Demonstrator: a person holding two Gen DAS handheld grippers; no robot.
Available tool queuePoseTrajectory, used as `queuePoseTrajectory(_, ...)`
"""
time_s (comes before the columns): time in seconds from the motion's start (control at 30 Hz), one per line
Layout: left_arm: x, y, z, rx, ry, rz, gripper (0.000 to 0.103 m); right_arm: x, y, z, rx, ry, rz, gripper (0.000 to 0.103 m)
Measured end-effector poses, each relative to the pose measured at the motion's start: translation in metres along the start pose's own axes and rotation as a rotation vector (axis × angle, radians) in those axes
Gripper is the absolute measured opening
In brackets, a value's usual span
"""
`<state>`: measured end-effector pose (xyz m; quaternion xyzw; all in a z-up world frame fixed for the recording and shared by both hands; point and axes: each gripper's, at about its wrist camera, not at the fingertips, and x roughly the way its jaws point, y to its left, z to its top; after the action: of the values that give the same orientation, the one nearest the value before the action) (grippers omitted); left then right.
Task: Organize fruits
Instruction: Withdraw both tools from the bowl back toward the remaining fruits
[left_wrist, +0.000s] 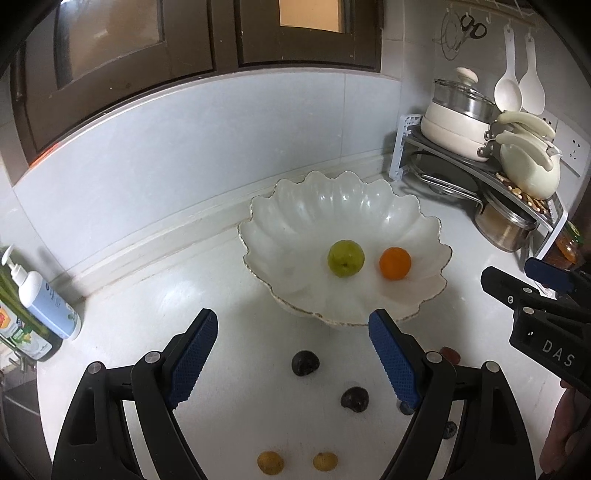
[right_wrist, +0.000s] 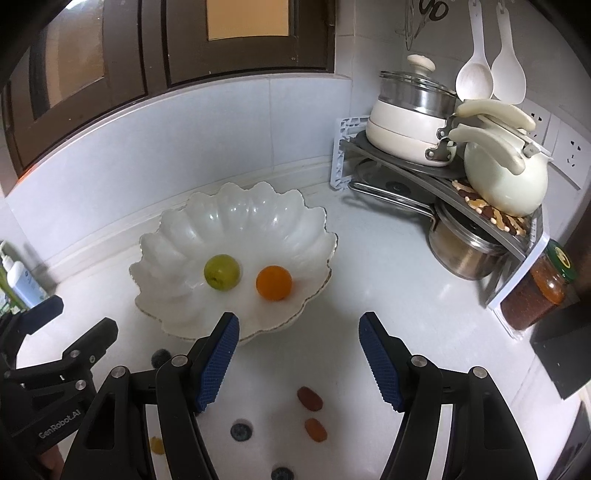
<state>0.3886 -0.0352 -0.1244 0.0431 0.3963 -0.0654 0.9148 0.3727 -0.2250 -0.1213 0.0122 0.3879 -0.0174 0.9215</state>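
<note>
Left to right, we see our left gripper (left_wrist: 291, 325), jaws apart and empty, the scalloped white bowl (left_wrist: 295, 221) holding a green fruit (left_wrist: 345, 257) beside an orange (left_wrist: 395, 263), then our right gripper (right_wrist: 299, 328), likewise apart, empty.

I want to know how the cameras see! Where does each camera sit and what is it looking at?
Left wrist: sits on the left gripper, looks down at the white bowl and the loose fruits on the counter; the open right gripper and a bit of hand show at the right.
Right wrist: sits on the open right gripper, looks at the bowl's right side; the left gripper shows at the left.
Shared: the bowl, green fruit, orange fruit, pot rack.
</note>
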Motion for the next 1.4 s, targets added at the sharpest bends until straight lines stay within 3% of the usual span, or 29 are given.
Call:
queuePoseTrajectory(0.87, -0.041, -0.008, -0.051, -0.018, -0.003, 0.029, 0.084, -0.038, 0.001, -0.047, -0.043, -0.014, 0.037, 0.068)
queuePoseTrajectory(1.4, -0.046, -0.015, -0.081, -0.016, 0.018, 0.018, 0.084, -0.046, -0.002, -0.077, -0.058, 0.008, 0.039, 0.068)
